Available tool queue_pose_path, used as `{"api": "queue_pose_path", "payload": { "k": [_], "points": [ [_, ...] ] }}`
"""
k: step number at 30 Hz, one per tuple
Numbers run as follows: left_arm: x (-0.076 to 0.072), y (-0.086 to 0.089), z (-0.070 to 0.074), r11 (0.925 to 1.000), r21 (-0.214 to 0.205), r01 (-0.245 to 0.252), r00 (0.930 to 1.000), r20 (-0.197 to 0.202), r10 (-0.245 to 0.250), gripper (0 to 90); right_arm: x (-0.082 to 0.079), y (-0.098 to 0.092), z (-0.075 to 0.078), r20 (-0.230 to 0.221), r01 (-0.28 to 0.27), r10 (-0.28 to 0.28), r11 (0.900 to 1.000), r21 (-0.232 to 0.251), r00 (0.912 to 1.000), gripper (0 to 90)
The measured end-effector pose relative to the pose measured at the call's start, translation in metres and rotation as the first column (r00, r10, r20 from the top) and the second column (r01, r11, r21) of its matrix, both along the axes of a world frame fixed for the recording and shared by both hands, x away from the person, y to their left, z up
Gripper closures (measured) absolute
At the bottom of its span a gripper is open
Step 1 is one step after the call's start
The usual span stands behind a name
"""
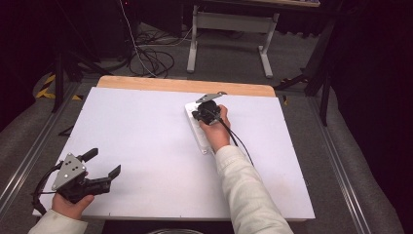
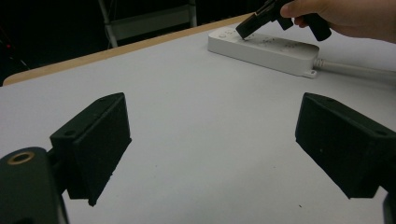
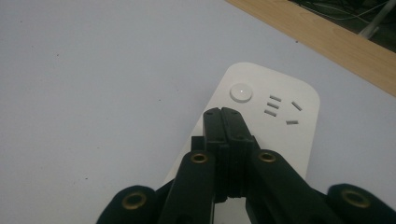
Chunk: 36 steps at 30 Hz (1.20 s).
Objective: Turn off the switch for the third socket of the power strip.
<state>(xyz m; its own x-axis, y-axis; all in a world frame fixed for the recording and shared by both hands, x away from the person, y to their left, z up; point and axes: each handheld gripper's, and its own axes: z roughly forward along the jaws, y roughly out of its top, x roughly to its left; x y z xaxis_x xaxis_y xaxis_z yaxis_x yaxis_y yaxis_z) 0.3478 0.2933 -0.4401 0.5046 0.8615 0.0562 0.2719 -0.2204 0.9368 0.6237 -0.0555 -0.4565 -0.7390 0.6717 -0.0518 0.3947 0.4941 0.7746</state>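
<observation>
Jaws pressed together, the right gripper (image 3: pixel 223 112) hovers mid-frame over the power strip (image 3: pixel 261 126), apparently to press its round button (image 3: pixel 241 92), while the left gripper (image 1: pixel 101 165), jaws wide, idles lower left.

high: overhead, forward-down | gripper views: low, close | shared: power strip (image 1: pixel 198 127)

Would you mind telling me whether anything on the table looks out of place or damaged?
Nothing stands out. The power strip lies flat and whole on the white table, at a slight angle to its edges. The right tongs are shut just above it; the left tongs are open and empty.
</observation>
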Motion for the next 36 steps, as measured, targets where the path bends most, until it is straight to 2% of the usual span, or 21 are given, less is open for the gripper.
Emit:
{"api": "queue_pose_path", "payload": {
  "k": [8, 13, 28, 33, 36],
  "points": [
    [0.0, 0.0, 0.0, 1.0, 0.003, 0.001, 1.0, 0.0, -0.001, 10.6, 0.0, 0.002, -0.002, 0.003, 0.001, -0.001, 1.0, 0.001, 1.0, 90.0],
    [0.0, 0.0, 0.0, 1.0, 0.003, 0.0, 1.0, -0.001, 0.0, 10.6, -0.001, 0.003, -0.003, 0.016, -0.001, 0.001, 0.9998, -0.018, 0.9999, 90.0],
    [0.0, 0.0, 0.0, 1.0, 0.0, 0.001, 1.0, -0.002, -0.001, 10.6, -0.002, 0.008, -0.004, 0.012, 0.034, -0.034, 0.9987, -0.038, 0.9994, 90.0],
    [0.0, 0.0, 0.0, 1.0, 0.002, 0.002, 1.0, -0.002, -0.002, 10.6, -0.003, 0.01, -0.003, 0.009, 0.045, -0.044, 0.9978, -0.05, 0.999, 90.0],
    [0.0, 0.0, 0.0, 1.0, 0.001, 0.003, 1.0, -0.002, -0.003, 10.6, -0.004, 0.013, -0.002, 0.018, 0.057, -0.056, 0.9957, -0.074, 0.9983, 90.0]
  ]
}}
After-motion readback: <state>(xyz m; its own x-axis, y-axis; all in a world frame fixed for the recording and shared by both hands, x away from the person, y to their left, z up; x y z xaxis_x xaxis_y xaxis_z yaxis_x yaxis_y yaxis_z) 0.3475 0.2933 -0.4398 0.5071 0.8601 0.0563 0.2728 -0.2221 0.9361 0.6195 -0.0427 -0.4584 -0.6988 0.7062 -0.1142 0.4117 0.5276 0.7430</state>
